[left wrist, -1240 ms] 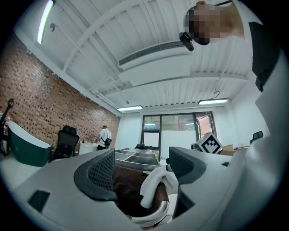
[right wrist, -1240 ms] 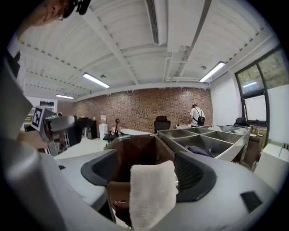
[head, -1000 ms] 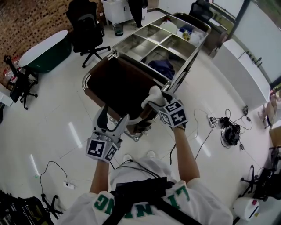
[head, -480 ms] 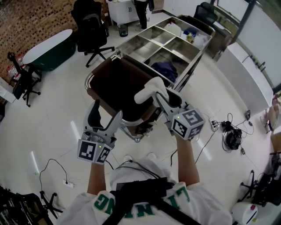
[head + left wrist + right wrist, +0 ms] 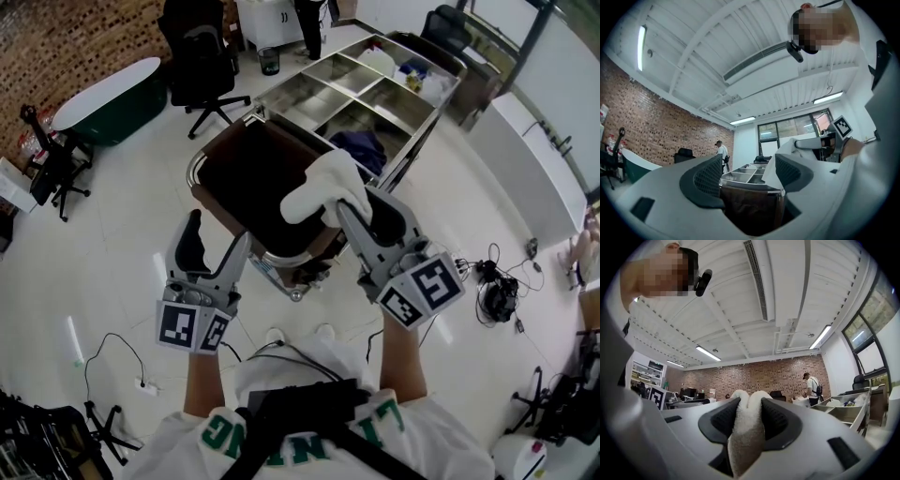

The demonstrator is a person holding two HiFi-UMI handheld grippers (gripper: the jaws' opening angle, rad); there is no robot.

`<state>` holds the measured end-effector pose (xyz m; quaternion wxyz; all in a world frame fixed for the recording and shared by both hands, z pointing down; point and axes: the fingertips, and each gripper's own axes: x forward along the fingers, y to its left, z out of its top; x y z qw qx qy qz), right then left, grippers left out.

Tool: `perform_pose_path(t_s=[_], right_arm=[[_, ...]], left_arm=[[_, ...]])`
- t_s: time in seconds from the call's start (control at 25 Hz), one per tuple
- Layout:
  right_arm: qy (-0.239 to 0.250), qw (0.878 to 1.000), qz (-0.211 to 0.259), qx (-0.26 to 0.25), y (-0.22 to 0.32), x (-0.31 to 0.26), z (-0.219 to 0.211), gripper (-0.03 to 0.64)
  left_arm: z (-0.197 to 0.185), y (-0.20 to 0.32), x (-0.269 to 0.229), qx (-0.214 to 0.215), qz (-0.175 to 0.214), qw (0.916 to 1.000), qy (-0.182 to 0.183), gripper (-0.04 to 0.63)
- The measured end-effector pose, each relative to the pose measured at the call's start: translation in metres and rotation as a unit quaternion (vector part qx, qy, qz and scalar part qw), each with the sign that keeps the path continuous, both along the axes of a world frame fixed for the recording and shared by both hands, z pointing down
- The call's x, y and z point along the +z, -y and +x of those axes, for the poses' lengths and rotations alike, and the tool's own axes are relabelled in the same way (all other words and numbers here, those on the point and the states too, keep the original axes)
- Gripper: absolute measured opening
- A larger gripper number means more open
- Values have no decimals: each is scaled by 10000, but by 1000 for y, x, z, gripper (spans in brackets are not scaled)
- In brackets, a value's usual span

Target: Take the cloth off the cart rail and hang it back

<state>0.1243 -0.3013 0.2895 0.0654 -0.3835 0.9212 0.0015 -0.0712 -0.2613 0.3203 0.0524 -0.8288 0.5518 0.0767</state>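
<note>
Right tongs [image 5: 359,200] are pinching the white cloth [image 5: 323,186] tight between them. They're holding it up over the near end of the cart [image 5: 361,81], above the brown bag [image 5: 248,183] inside the rail [image 5: 194,169]. Left tongs [image 5: 217,234] are sitting spread with nothing in them, hovering just off the cart's near end, left of the cloth.
</note>
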Motion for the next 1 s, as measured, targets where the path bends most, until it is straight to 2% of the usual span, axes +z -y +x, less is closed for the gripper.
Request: perform_pose_path(t_s=[0.16,0.28,0.44,0.6,0.8,1.0], right_arm=[[-22,9998,-143,-105,6,11,-13,141],[-191,9989,-263,-328,25,25,-38,141],[-458,9959,-302,-718,68,29,-92,141],[-519,9935,-291,-969,122,22,-150,141],[-480,9918,-347,-1134,199,24,-226,141],[-736,9888,-174,-1287,260,35,-301,141]], left_arm=[[-13,-1,4,-137,-15,9998,-120,354],[-24,0,9,-252,-57,9996,-136,354],[-45,-4,16,-496,-137,9985,-181,354],[-69,-8,23,-811,-225,9962,-232,354],[-99,-12,34,-1268,-373,9909,-239,354],[-125,-19,43,-1597,-557,9853,-238,354]])
